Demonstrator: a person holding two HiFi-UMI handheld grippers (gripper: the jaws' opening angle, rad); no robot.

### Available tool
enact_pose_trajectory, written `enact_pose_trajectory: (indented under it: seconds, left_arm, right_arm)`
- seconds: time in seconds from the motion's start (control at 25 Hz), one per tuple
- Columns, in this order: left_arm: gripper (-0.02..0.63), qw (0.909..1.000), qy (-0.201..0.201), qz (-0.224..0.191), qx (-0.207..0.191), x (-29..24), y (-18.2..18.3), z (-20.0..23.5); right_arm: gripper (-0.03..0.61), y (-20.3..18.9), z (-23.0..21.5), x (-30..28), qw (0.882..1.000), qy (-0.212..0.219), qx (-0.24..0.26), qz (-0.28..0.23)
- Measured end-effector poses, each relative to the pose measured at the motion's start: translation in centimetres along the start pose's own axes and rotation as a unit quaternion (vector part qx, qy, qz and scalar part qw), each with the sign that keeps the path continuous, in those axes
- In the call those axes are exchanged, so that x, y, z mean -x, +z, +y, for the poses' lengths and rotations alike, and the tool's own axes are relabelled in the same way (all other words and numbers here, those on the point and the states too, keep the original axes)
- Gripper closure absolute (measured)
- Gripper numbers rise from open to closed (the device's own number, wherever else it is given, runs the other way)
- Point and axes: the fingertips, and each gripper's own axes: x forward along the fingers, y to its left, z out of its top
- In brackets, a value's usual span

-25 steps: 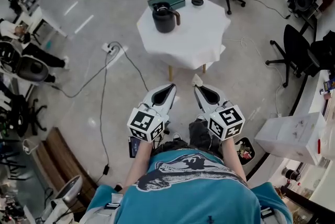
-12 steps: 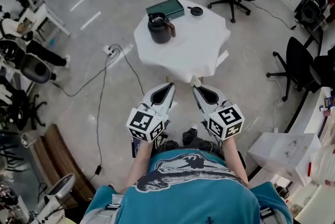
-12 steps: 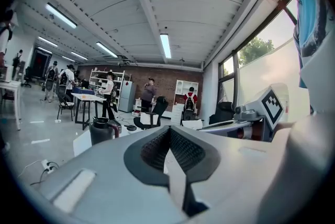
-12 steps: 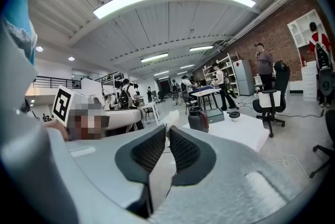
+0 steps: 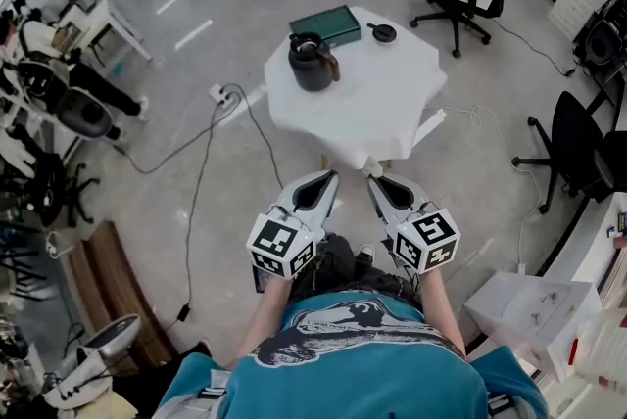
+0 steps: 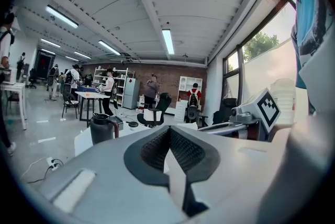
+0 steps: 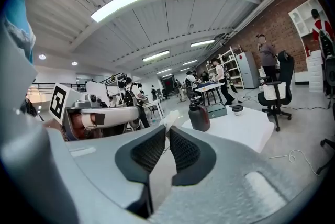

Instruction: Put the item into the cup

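Head view: cup (image 5: 312,62) beyond hand-held grippers (image 5: 326,178) (image 5: 376,182).

On the table (image 5: 387,99), the cup (image 5: 312,63) stands left, the box (image 5: 325,23) behind it, the round item (image 5: 383,32) right of the box.

Right claw (image 7: 167,130) tips together, empty; dark jug (image 7: 199,116) on white table (image 7: 246,126) beyond, green box (image 7: 218,110) beside it

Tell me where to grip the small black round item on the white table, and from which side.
Probably from above, closing across the rim of the small black round item: it lies low and flat on the white table, offering little side face. It sits far right, apart from the dark jug with a brown handle, so the right gripper, shut and empty, suits best.
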Motion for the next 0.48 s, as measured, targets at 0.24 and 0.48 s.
enact_pose_trajectory:
  seconds: [0.24, 0.48]
  left_arm:
    - [0.601, 0.9997, 0.02, 0.012, 0.007, -0.3, -0.6, 0.4]
    - [0.601, 0.9995, 0.029, 0.013, 0.008, -1.6, -0.2, 1.6]
  right_arm:
    - [0.551, -0.2, -0.7, -0.9, 1.0, 0.018, -0.007, 0.009]
    - [0.551, 0.1, -1.5, -2.5, 0.999, 0.032, -0.006, 0.016]
